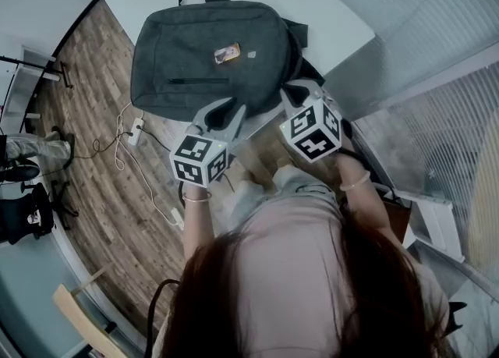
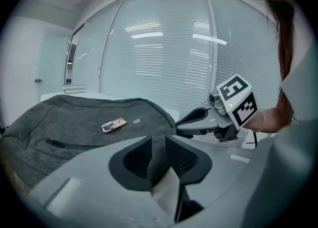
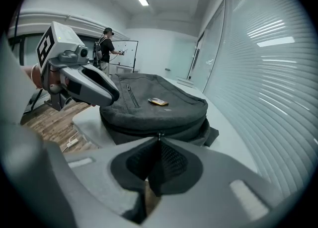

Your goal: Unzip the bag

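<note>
A grey backpack (image 1: 210, 52) lies flat on the white table (image 1: 312, 13), an orange label (image 1: 227, 53) on its front. My left gripper (image 1: 224, 111) is at the bag's near edge. In the left gripper view its jaws (image 2: 158, 147) stand apart, with grey bag fabric (image 2: 74, 122) showing in the gap and no pad pressing on it. My right gripper (image 1: 300, 90) is at the bag's near right corner. In the right gripper view its pads (image 3: 159, 147) are closed together, with the small metal zipper pull (image 3: 159, 136) of the main zip at their tips.
The front pocket zip (image 1: 199, 80) is closed. The table edge runs just under both grippers, with wooden floor, a power strip and cables (image 1: 134, 126) below. Window blinds (image 1: 437, 76) line the right side. A person (image 3: 106, 45) stands far off at a whiteboard.
</note>
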Available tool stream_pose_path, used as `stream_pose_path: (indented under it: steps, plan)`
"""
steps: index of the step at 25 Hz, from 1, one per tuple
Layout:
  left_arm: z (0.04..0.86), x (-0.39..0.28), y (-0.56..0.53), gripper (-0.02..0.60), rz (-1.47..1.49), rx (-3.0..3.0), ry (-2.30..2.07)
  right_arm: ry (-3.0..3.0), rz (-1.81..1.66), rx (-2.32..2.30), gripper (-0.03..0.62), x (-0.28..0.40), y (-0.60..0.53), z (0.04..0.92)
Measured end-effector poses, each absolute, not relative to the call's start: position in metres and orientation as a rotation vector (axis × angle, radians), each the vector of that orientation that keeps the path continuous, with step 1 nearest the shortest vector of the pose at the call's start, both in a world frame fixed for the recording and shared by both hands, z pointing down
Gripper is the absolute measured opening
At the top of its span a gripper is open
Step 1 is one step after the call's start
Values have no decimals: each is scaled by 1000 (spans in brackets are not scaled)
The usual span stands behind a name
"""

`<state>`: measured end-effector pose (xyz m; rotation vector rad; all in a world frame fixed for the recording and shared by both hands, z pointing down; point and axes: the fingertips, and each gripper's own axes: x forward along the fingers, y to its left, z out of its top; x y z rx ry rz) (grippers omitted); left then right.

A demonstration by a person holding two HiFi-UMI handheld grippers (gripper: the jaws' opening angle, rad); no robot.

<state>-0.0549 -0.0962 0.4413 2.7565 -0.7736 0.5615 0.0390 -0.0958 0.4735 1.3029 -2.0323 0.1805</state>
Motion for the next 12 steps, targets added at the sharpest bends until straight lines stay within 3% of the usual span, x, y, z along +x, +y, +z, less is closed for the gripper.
stream_pose_path:
  steps: [12]
  plan:
    - [439, -11, -92, 158, 719, 2813, -764, -2122, 197, 1229, 11, 29, -88, 468]
